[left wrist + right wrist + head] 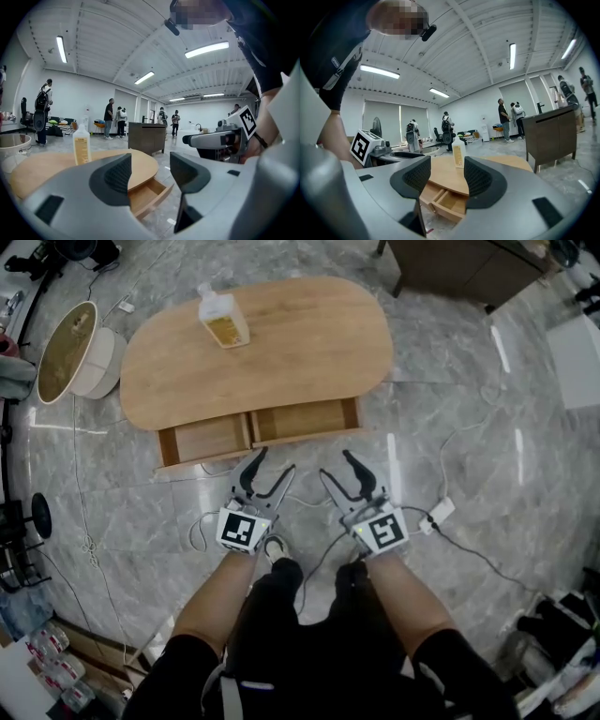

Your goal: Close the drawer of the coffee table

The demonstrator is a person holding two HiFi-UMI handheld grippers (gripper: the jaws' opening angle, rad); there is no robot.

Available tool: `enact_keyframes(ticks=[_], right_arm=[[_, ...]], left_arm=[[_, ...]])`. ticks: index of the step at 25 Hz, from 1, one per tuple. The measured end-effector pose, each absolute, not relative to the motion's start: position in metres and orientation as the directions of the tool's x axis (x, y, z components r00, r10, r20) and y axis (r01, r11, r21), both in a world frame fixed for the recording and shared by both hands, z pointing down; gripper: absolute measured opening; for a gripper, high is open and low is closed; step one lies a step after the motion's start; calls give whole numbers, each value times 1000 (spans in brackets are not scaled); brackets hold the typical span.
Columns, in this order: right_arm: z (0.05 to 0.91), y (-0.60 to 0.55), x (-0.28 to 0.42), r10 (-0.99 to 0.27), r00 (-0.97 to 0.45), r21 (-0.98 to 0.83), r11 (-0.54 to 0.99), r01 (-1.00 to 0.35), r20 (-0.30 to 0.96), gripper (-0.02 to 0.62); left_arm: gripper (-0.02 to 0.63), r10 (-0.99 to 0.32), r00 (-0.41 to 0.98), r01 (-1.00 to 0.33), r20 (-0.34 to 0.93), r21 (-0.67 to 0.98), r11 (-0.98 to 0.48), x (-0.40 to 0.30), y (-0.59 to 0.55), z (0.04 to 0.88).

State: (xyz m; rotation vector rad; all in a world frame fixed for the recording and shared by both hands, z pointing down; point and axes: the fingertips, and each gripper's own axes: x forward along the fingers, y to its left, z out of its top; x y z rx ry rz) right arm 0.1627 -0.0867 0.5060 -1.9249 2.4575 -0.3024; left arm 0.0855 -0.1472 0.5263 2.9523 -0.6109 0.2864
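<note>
On the grey, marble-veined floor, a low oval counter (281, 343) of pale, smooth wood stands just ahead of the person. Its drawer (300, 421) is pulled well out toward them. The drawer is a shallow wooden box that a partition splits into two compartments, and both look bare. A translucent plastic bottle (223, 319) with a yellowish label stands upright on the far left of the counter, well apart from the drawer. A round side table (80, 351) sits off to the left, and a white power strip (439, 514) with trailing cables lies on the floor to the right.

The left gripper (277, 459) and the right gripper (335, 463) are held side by side, near the drawer's front board but short of touching it. They seem lined up this way to push that board squarely, one on each half, so the drawer slides in without skewing.

In the left gripper view, the jaws are spread wide with nothing between them, and their dark ribbed pads frame the drawer's corner below. The right gripper view shows the same: its jaws are released and empty, the open compartments lie beneath the gap, and the bottle stands beyond it.

The closing push looks not yet begun.
</note>
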Motion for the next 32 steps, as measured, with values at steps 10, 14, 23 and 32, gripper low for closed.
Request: enact_keyframes(ticks=[10,14,23,32], right_arm=[[588,-93,183,-956,-280,-161,264,-951,84,224],[617,-94,186,-948,-314,-172,301,-938,57,224],[684,-108,182,-930,-366,-162,358,-920,22,224],[740,-114,175,-877,-481,-82,479,-874,7,224]], left_arm=[[256,-376,909,-390,180,46,-920,117,-157,603],[256,-347,924,-356,160,31,-934,125,-156,637],[256,-239,963,-237,122,-32,-971,140,-152,696],[256,-141,983,-139,119,-25,-990,133,-139,752]])
